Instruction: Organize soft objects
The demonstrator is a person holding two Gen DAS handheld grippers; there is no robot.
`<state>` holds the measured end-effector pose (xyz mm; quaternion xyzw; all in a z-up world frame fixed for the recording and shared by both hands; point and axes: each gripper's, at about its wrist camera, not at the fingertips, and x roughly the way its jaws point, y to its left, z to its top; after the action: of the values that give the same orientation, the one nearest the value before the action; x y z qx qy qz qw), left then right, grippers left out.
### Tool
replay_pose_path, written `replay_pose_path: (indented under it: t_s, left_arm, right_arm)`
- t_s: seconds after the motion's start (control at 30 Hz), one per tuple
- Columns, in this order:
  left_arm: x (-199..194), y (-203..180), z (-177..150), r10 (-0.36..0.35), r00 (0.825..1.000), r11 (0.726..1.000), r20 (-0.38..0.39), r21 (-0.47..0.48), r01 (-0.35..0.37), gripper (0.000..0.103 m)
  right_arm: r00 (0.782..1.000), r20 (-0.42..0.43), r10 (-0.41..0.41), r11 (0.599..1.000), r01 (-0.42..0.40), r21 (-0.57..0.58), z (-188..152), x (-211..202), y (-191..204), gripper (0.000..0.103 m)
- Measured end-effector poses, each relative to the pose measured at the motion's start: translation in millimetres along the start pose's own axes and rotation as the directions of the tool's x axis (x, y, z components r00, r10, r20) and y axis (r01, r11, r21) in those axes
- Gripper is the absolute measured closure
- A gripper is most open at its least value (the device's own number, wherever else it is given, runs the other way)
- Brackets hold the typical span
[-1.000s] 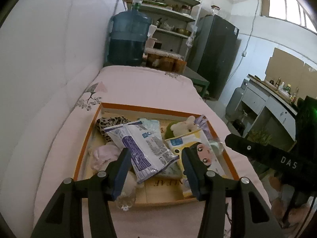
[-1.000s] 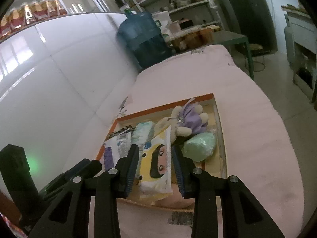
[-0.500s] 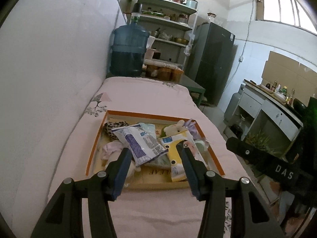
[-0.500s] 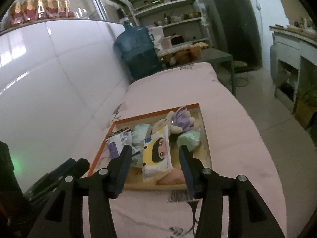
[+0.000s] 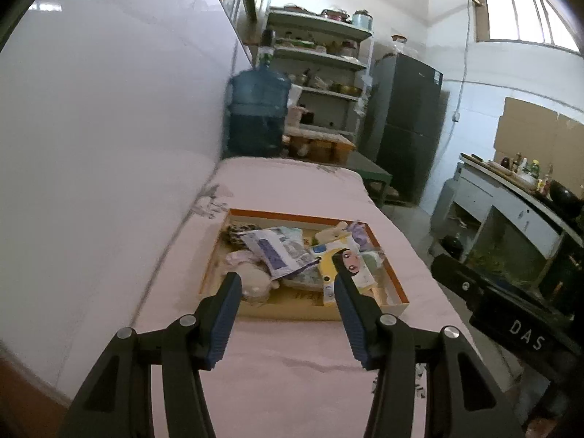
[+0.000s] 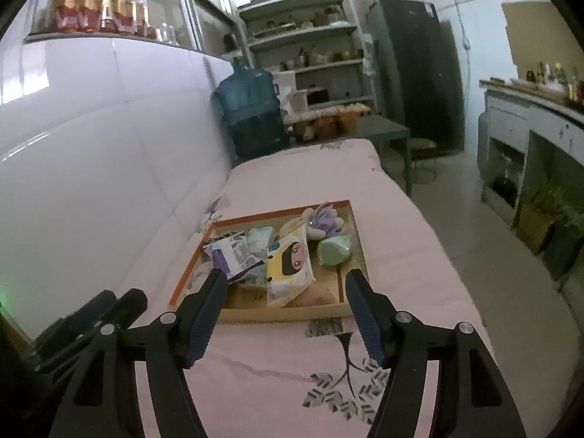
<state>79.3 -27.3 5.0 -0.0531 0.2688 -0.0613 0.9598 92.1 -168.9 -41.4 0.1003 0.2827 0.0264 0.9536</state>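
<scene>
An orange-rimmed tray (image 5: 396, 284) (image 6: 189, 268) sits on a pink cloth-covered table and holds several soft things: a yellow cartoon-face wipes pack (image 5: 346, 261) (image 6: 288, 262), a white and blue pouch (image 5: 277, 252) (image 6: 228, 253), a purple and cream plush toy (image 6: 321, 219), a green soft lump (image 6: 334, 252), a leopard-print cloth (image 5: 237, 231) and a pale plush (image 5: 252, 277). My left gripper (image 5: 286, 283) is open and empty, held above the table short of the tray. My right gripper (image 6: 286, 281) is open and empty, also back from the tray.
A white tiled wall (image 5: 109, 146) runs along the table's left side. A blue water jug (image 5: 259, 109) (image 6: 252, 109), shelves (image 5: 321, 58) and a dark fridge (image 5: 405, 120) stand beyond the far end. A counter (image 6: 529, 109) lies to the right.
Both grippers have pulled back and up from the tray, which now looks smaller and farther. The right gripper has opened wider. The yellow pack lies in the tray.
</scene>
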Motion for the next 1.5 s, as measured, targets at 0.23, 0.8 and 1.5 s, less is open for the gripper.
replay_pose_path:
  t_s: [0.23,0.8,1.5]
  left_arm:
    - [-47.4,-1.5,-8.7,0.043,0.996,0.999,0.079,0.014,-0.044,0.050]
    - [-105.2,1.8,-34.2,0.094,0.992,0.995,0.086,0.009,-0.095,0.050]
    - [-125.0,-3.1,-65.8,0.131,0.988,0.991,0.086,0.016,-0.133,0.050]
  right_arm:
    - [0.994,0.047,-0.094,0.995,0.096,-0.023,-13.7,-41.8,10.6,0.034]
    - [0.978,0.125,-0.166,0.976,0.181,-0.119,-49.2,-101.2,45.6,0.034]
    - [0.983,0.111,-0.144,0.979,0.158,-0.132,-81.1,-120.3,49.2,0.034]
